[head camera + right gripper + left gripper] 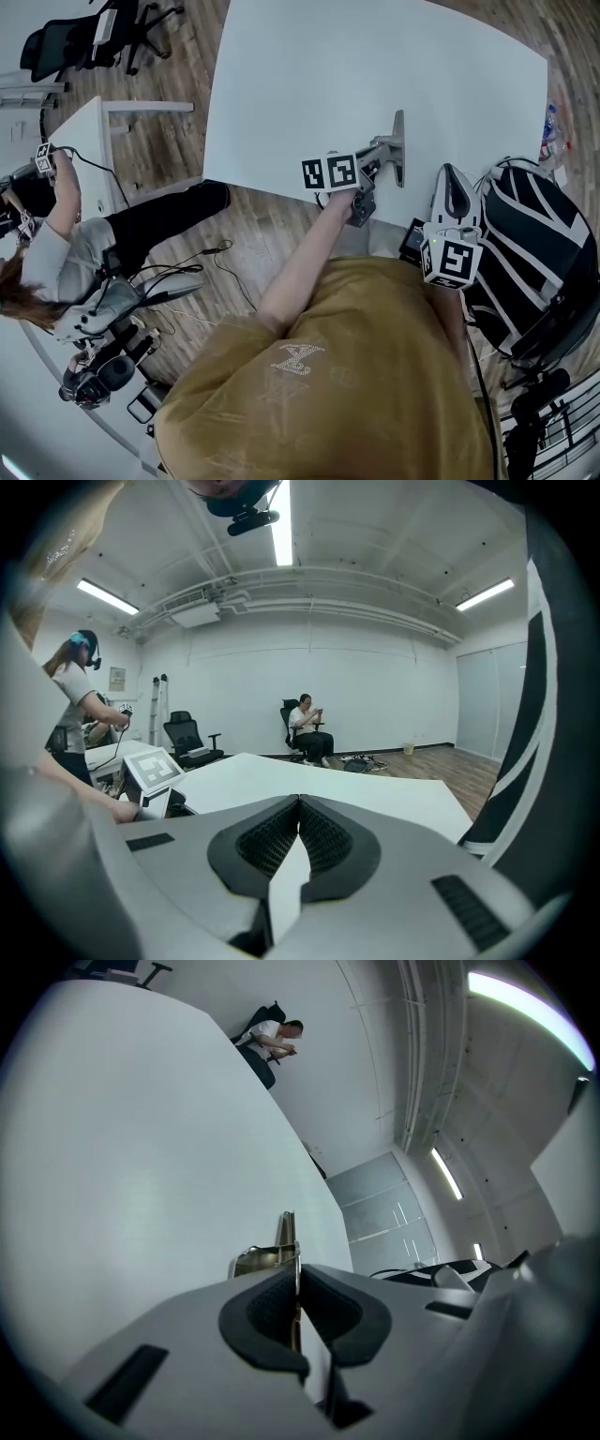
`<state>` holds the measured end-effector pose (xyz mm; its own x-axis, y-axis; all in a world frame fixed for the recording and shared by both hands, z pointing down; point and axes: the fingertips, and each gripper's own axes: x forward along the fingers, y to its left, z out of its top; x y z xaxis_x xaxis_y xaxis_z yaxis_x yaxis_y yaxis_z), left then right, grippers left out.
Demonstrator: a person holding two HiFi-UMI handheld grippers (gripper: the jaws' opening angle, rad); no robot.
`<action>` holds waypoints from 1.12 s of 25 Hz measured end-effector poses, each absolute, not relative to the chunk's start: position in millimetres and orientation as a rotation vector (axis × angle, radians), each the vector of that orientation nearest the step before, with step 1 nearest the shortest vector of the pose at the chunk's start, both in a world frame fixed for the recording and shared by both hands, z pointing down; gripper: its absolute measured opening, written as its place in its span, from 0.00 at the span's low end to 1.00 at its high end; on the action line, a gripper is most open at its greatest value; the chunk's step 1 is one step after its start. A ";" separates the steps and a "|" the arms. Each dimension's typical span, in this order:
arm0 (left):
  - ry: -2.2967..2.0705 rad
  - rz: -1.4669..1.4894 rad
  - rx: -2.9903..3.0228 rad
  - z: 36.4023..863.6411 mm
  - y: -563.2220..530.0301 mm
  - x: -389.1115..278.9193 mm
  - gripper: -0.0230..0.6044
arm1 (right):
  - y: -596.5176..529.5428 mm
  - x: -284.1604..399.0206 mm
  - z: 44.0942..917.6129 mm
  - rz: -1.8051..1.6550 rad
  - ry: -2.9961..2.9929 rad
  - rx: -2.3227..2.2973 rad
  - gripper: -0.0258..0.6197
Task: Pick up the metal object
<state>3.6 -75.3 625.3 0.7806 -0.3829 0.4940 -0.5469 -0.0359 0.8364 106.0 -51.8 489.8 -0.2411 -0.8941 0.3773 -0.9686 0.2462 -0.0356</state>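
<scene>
Table top is white, smooth and flat, w/ wide free room beyond its near edge. Metal object, a thin grey bracket w/ a flat plate, is at that edge; can't tell if it touches the top. L gripper is clamped on the plate, ribbed black pads against both faces. R gripper hangs off the table by the person's torso, jaws closed together, nothing between.

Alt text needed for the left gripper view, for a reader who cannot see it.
The left gripper has its jaws closed on a thin metal object, which sticks out beyond them against a white table. A person shows far beyond the table.
</scene>
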 end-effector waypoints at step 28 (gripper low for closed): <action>-0.737 -0.020 1.926 494.7 -80.5 2.0 0.05 | -50.4 120.6 419.5 0.270 -2.303 1.911 0.05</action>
<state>2.0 -80.5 494.7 0.8121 -0.4997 0.3014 -0.4823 -0.2840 0.8287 120.6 -50.4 419.5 -0.1853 -0.9582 0.2181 -0.9826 0.1786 -0.0501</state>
